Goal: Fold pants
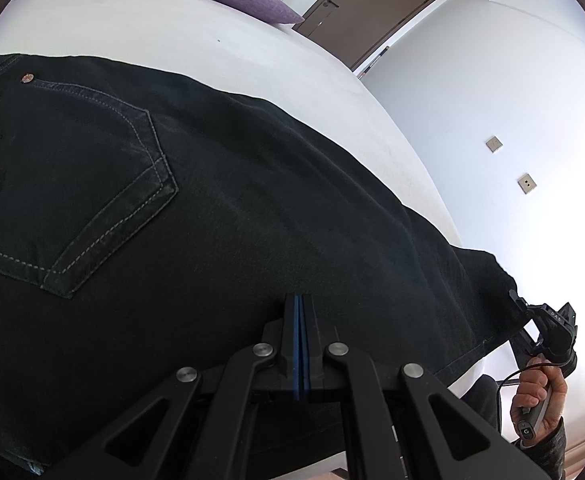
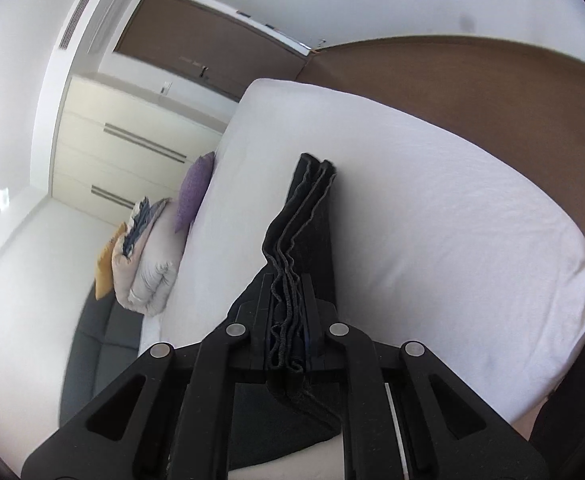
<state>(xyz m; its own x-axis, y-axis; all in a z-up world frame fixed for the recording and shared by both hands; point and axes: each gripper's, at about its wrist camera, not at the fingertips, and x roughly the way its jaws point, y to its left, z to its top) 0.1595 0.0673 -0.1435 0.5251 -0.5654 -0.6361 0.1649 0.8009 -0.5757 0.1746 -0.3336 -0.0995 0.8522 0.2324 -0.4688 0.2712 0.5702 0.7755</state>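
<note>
Item: black pants (image 1: 220,208), spread on the bed (image 1: 172,28); your right gripper (image 2: 288,304) clamps four stacked hem layers at 6 o'clock, your left gripper (image 1: 301,320) looks pinched empty—risk: inner layers slip out if you pull unevenly.

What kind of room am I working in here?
Most likely a bedroom. The dark pants lie on a white bed, with a purple cushion and a folded duvet at its far end, and a built-in wardrobe beside the door.
</note>
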